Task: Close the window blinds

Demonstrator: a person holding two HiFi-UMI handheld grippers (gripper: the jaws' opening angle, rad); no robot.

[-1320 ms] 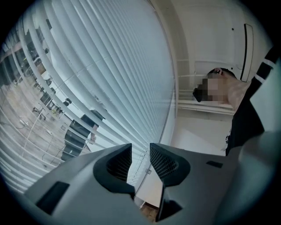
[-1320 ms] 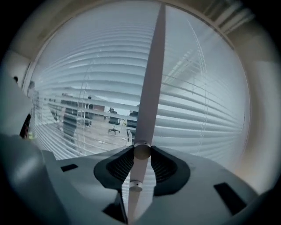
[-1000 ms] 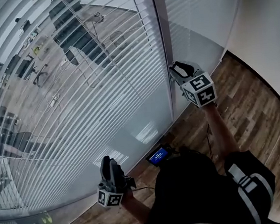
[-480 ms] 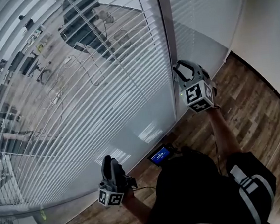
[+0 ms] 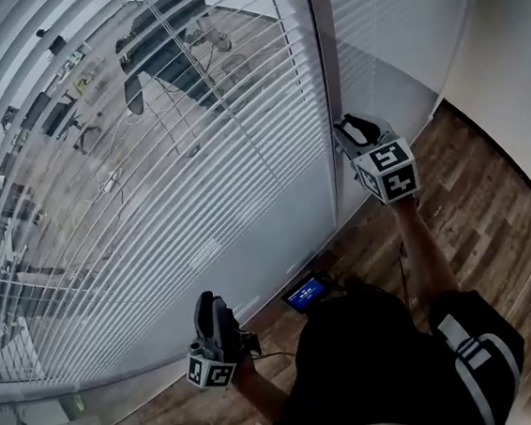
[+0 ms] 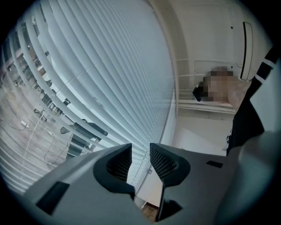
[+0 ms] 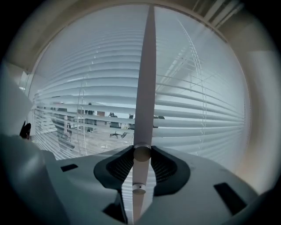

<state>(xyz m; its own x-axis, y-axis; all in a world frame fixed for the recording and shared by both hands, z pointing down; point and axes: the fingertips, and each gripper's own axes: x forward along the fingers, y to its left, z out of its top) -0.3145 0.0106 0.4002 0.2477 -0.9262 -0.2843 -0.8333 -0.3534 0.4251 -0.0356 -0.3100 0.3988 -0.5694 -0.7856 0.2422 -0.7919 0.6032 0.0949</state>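
White slatted window blinds (image 5: 148,172) fill the left and middle of the head view, and the slats stand partly open, so an office shows through. Their white tilt wand (image 7: 146,88) hangs straight down between the pads of my right gripper (image 7: 142,165), which is shut on its lower end. Those jaws have just been closing on the wand. In the head view the right gripper (image 5: 347,130) is raised at the blinds' right edge. My left gripper (image 5: 209,307) hangs low beside the glass, with its jaws (image 6: 140,160) open and nothing between them.
A wooden floor (image 5: 491,202) runs along the foot of the window, and a white wall (image 5: 513,58) closes the right side. A small device with a lit blue screen (image 5: 302,294) lies on the floor by the glass. A second blind section (image 5: 387,24) hangs right of the window post.
The right gripper's marker cube rolled about the wand and came back. The slats' tilt looks slightly different, with the office behind showing differently. The left gripper has stayed put.
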